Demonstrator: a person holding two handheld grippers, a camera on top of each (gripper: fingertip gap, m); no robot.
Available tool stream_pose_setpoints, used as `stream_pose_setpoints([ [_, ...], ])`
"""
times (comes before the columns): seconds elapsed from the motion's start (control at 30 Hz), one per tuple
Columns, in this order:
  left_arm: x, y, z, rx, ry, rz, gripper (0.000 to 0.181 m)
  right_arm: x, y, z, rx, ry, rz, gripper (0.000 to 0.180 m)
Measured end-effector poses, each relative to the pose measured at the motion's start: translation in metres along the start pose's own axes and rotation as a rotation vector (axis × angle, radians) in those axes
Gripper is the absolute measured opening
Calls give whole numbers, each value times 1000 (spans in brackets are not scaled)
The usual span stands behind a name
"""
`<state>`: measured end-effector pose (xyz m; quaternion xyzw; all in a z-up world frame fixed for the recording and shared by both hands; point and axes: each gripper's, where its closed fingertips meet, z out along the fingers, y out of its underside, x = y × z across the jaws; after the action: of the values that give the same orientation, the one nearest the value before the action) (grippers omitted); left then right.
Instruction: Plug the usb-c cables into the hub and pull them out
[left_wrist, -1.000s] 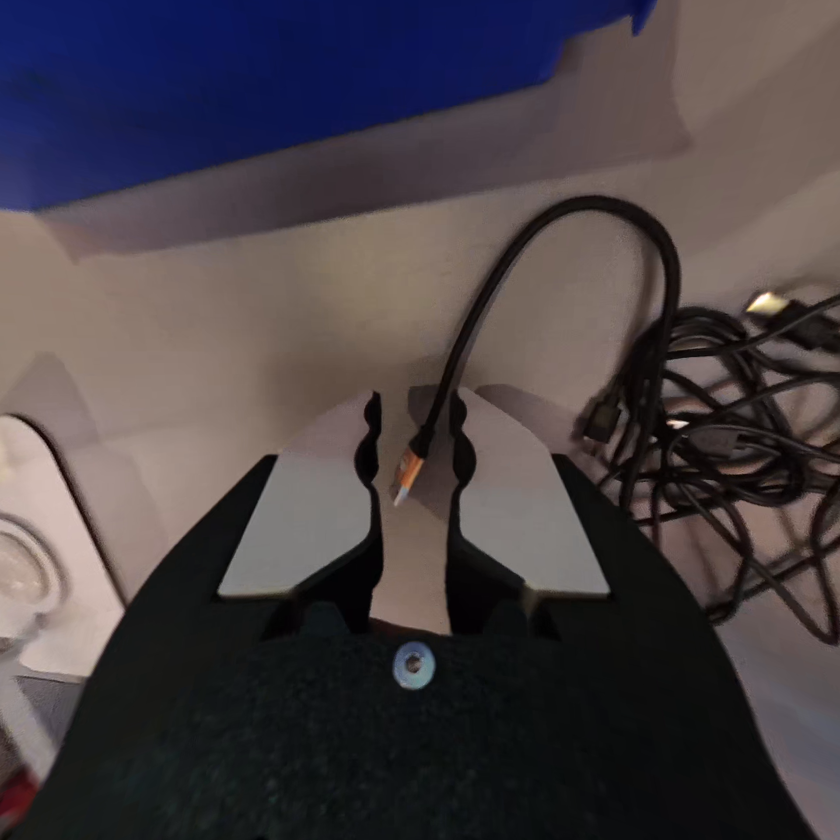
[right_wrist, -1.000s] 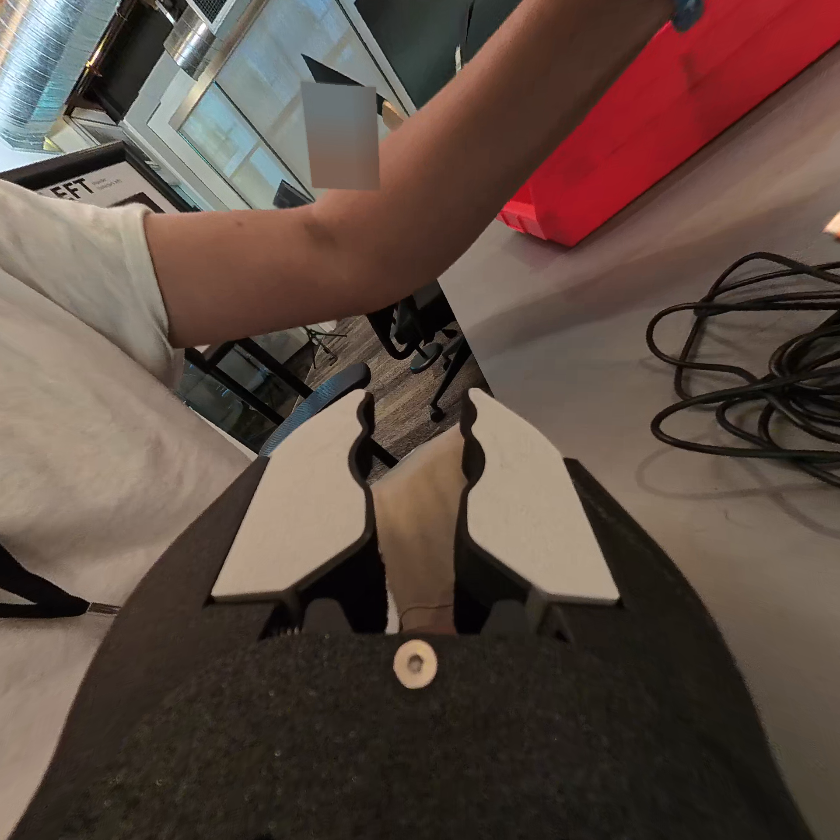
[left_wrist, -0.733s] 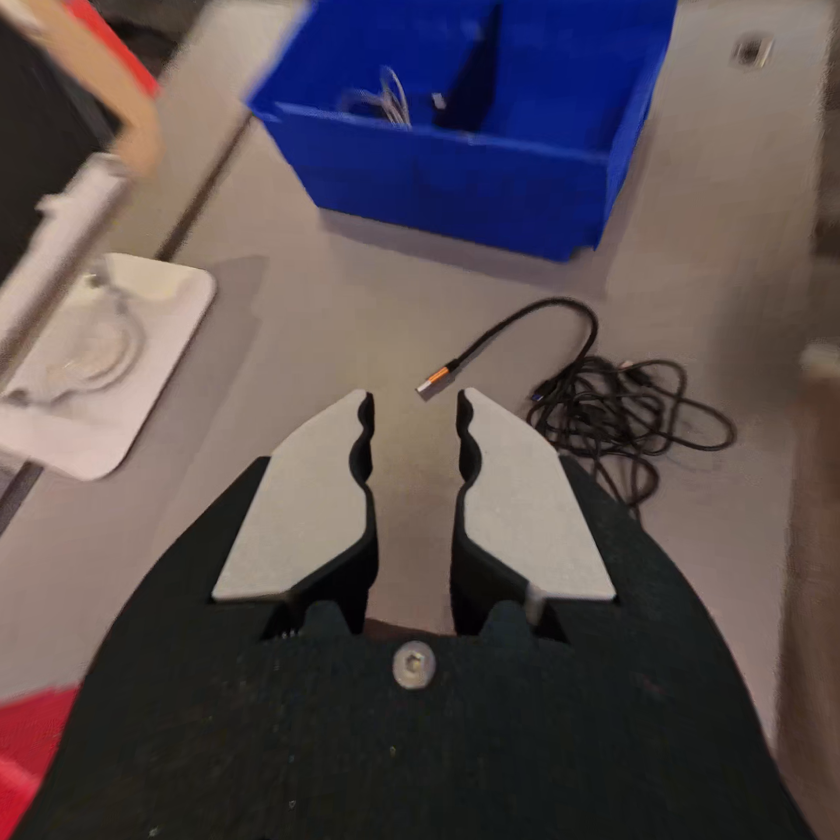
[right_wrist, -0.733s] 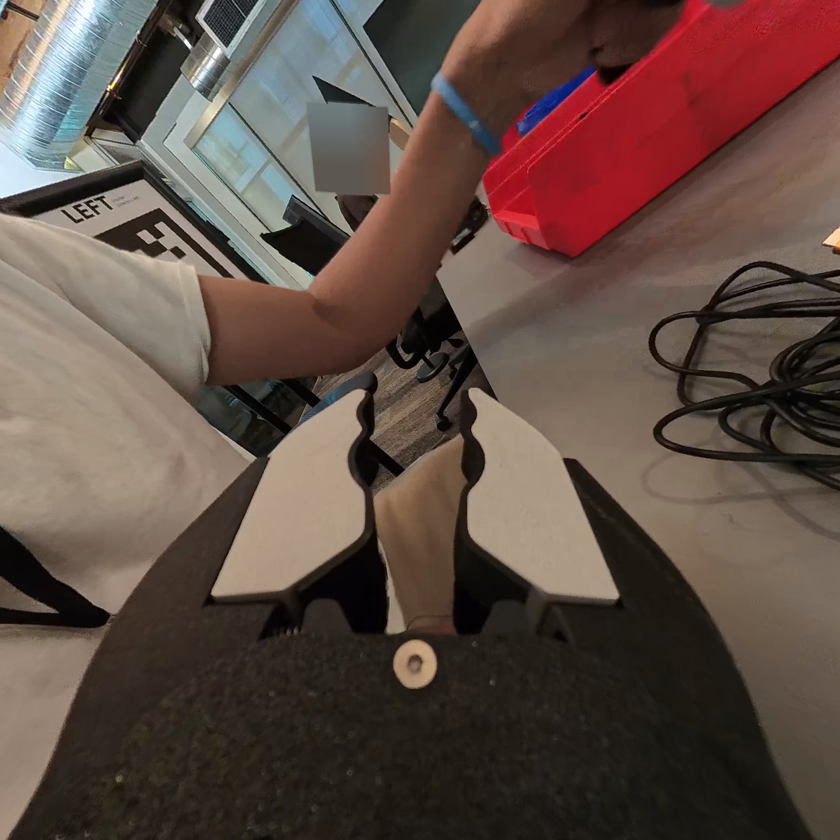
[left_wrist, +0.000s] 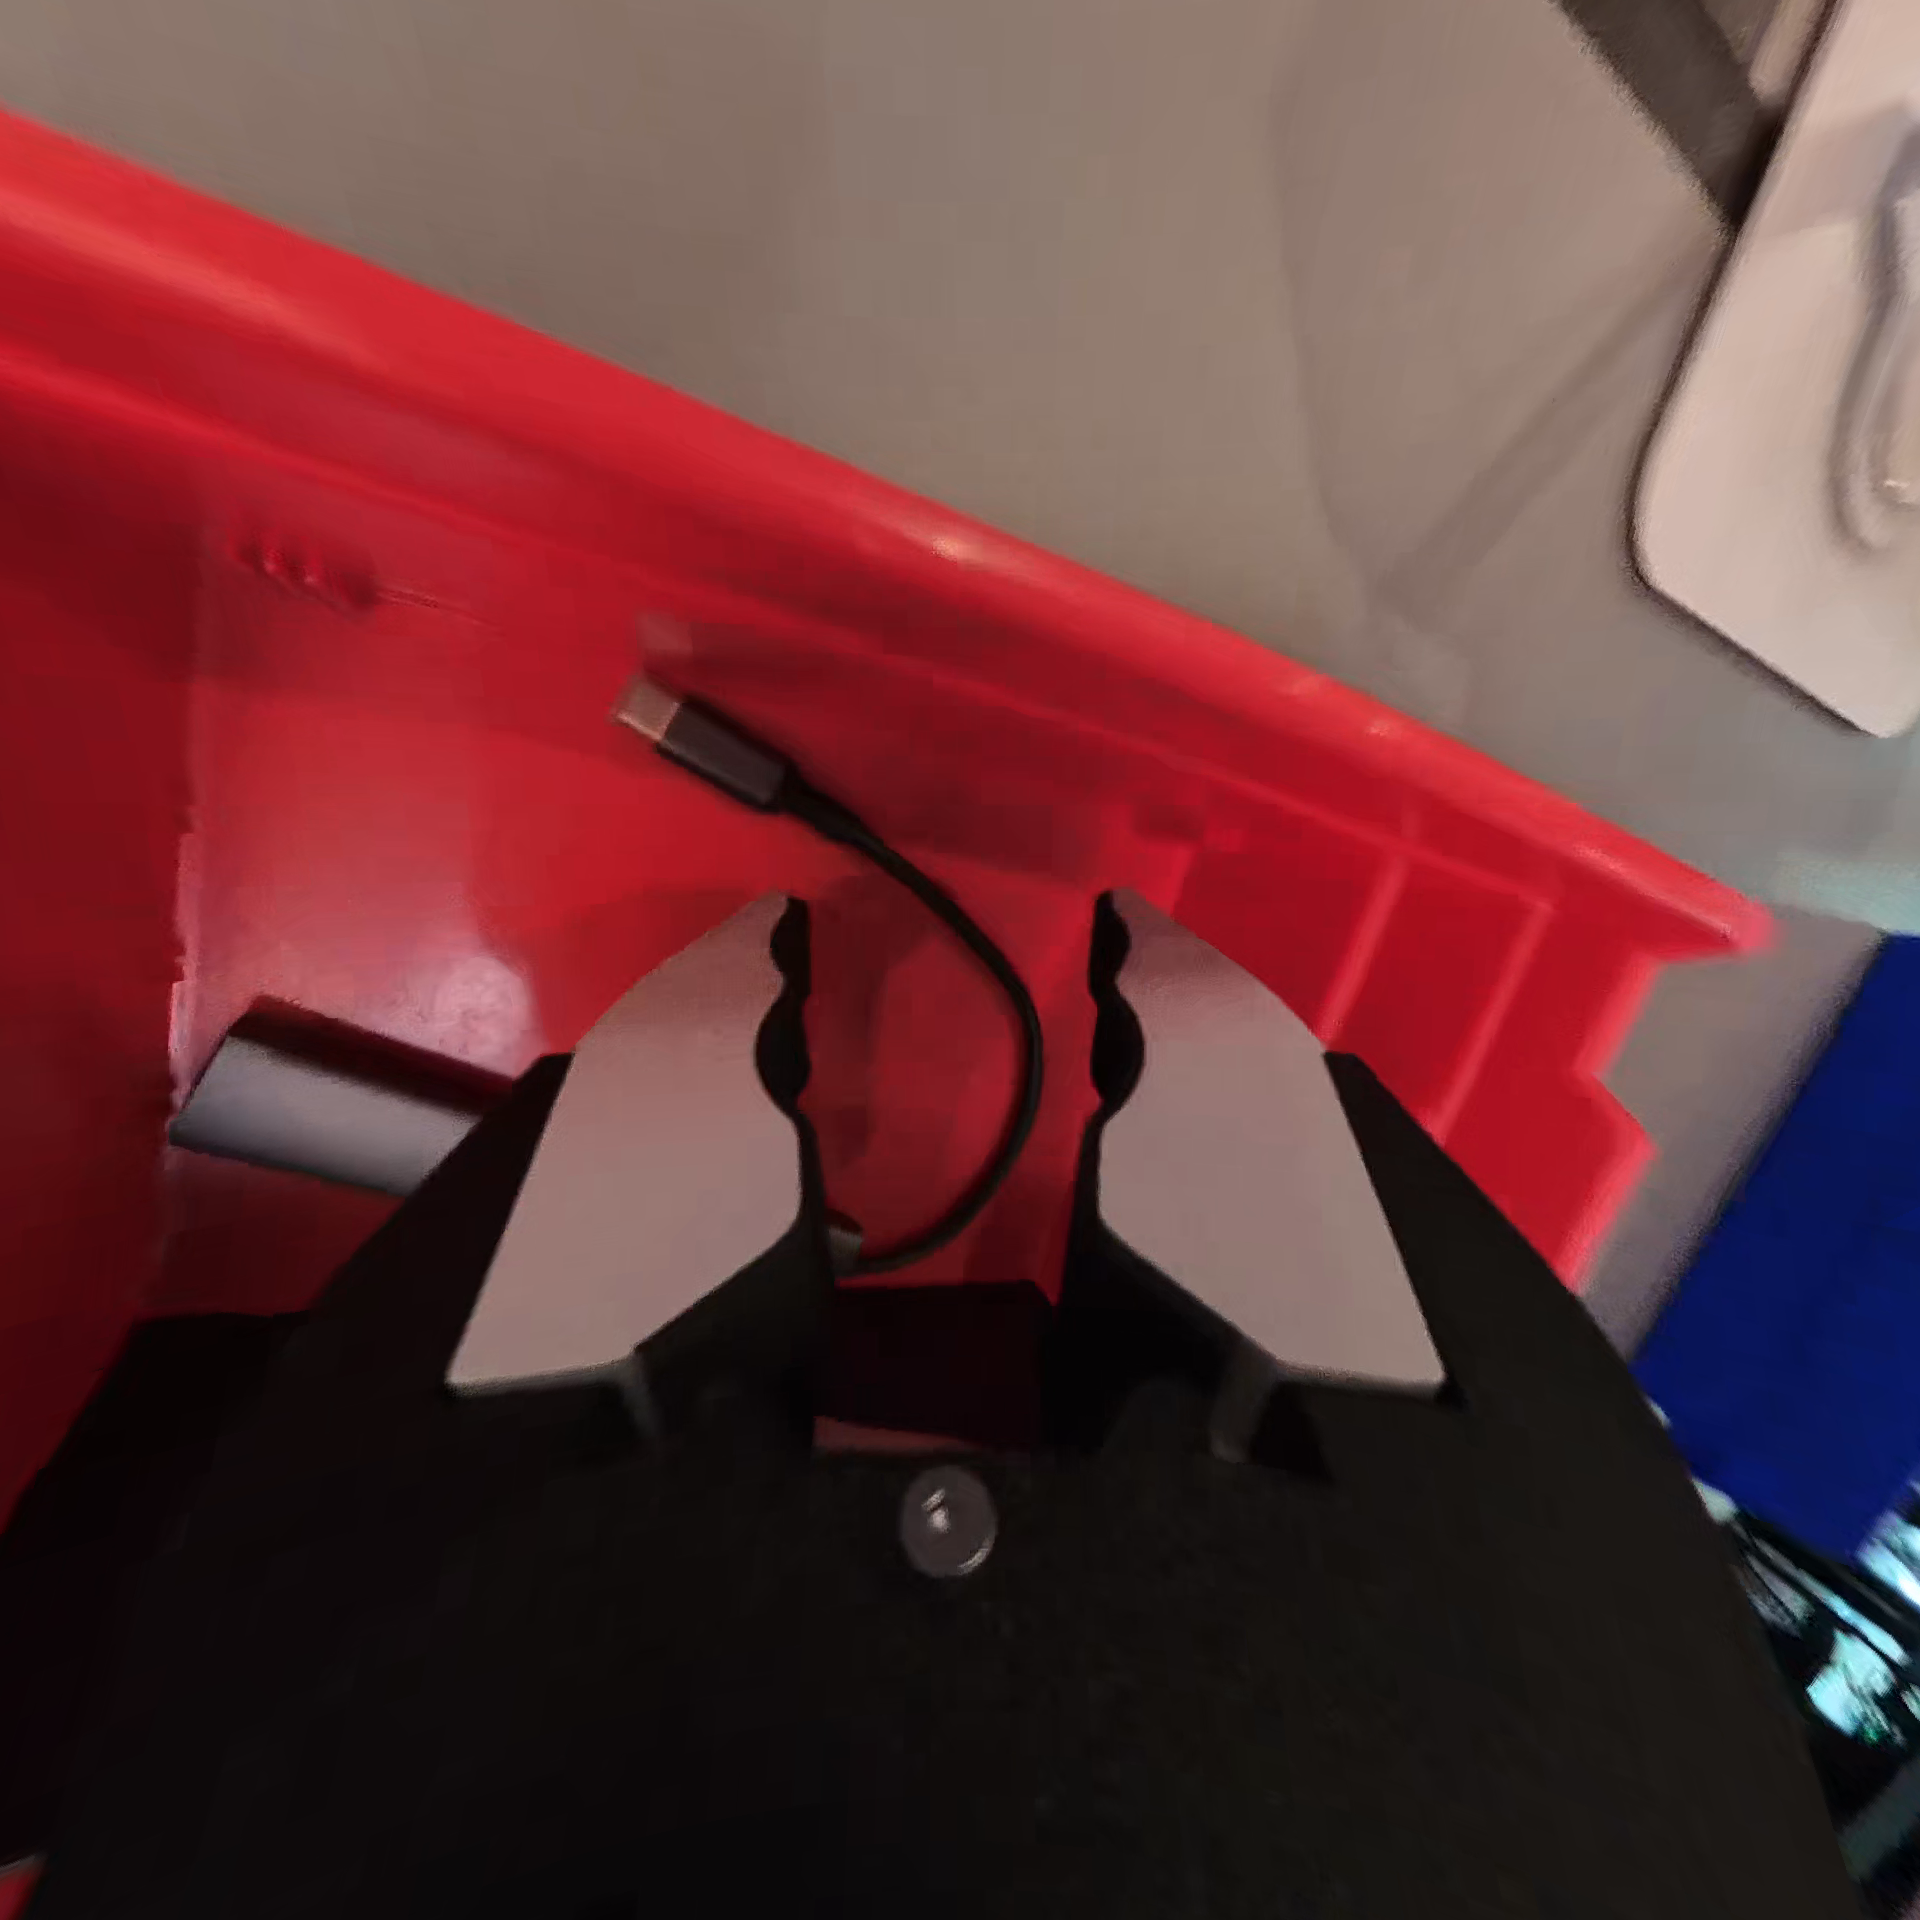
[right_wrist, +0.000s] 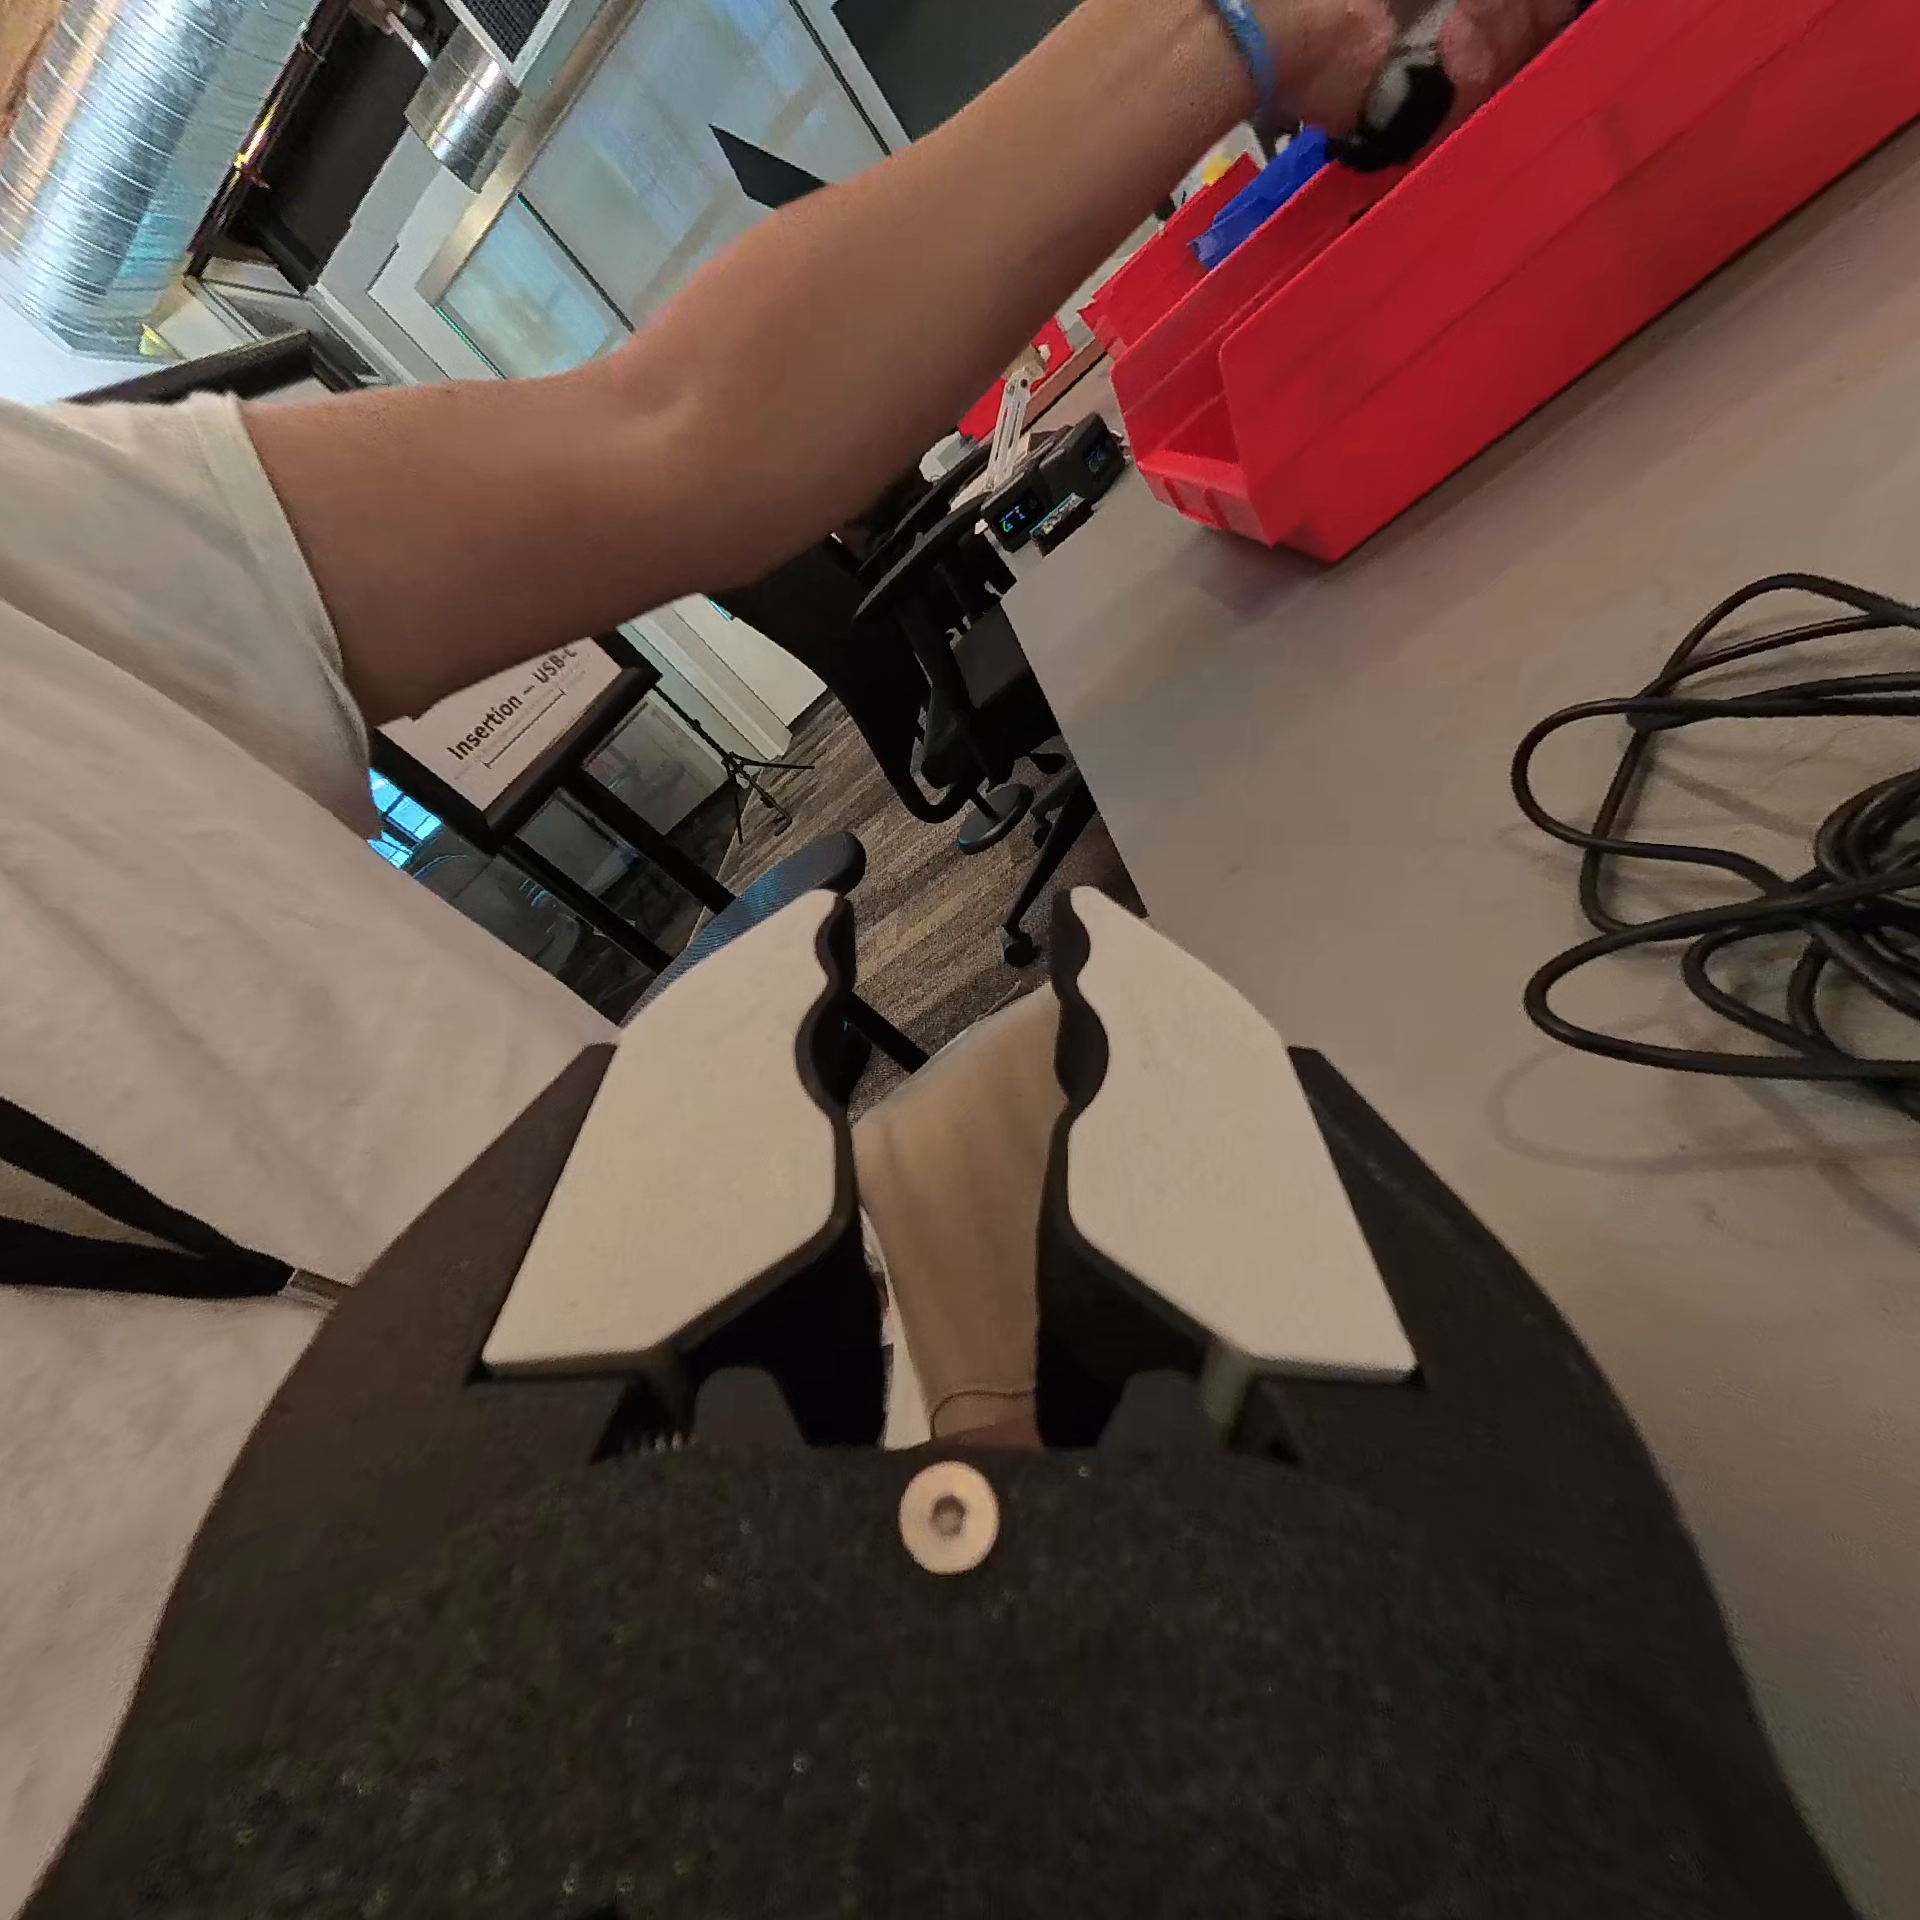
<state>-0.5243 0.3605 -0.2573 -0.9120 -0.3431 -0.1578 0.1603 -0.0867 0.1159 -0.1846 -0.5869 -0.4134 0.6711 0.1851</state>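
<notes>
I hold my left claw (left_wrist: 940, 997) down inside the red bin (left_wrist: 1039, 582), its two fingers parted with nothing between the pads. I judge I am here to fetch the hub (left_wrist: 312, 1117), which the task needs before any cable can be plugged in. The hub lies on the bin floor by the left wall: a small grey metal block, partly hidden behind my left finger. Its short black lead (left_wrist: 997, 997) curves up through the gap between my fingers and ends in a dark-shelled plug (left_wrist: 707, 743) with a bare metal tip, lying against the bin's far wall. The view is blurred, so I cannot make out the ports.

My right claw (right_wrist: 951, 997) is also parted and empty, held off the near edge of the surface (right_wrist: 1351, 831) and pointing away from the work, I think simply waiting. The usb-c cables (right_wrist: 1766, 883) lie in a loose black tangle on the surface, well apart from the bin, none of them plugged in
</notes>
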Motion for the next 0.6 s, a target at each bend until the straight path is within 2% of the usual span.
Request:
stream_pose_setpoints([
  [0.17, -14, 0, 16, 5, -218, -44, 53, -2, -2, -1, 15, -15, 11, 35],
  [0.27, -20, 1, 16, 10, -313, -80, 42, -4, -1, 0, 11, -27, 14, 35],
  [0.3, -19, 3, 16, 2, -318, -93, 38, -6, 0, 1, 7, -31, 10, 35],
  [0.33, -14, 5, 19, -11, -288, -91, 11, -7, 0, 1, 4, -35, 5, 35],
  [0.37, -6, 7, 23, -16, -228, -110, 6, -8, 1, 1, 2, -39, 1, 35],
  [0.5, -1, 7, 22, 24, -174, -117, 5, -10, 1, 1, -1, -44, 0, 36],
  [0.6, 3, 0, 4, 106, -111, -114, 5, -9, -2, -1, 18, -49, 10, 35],
])
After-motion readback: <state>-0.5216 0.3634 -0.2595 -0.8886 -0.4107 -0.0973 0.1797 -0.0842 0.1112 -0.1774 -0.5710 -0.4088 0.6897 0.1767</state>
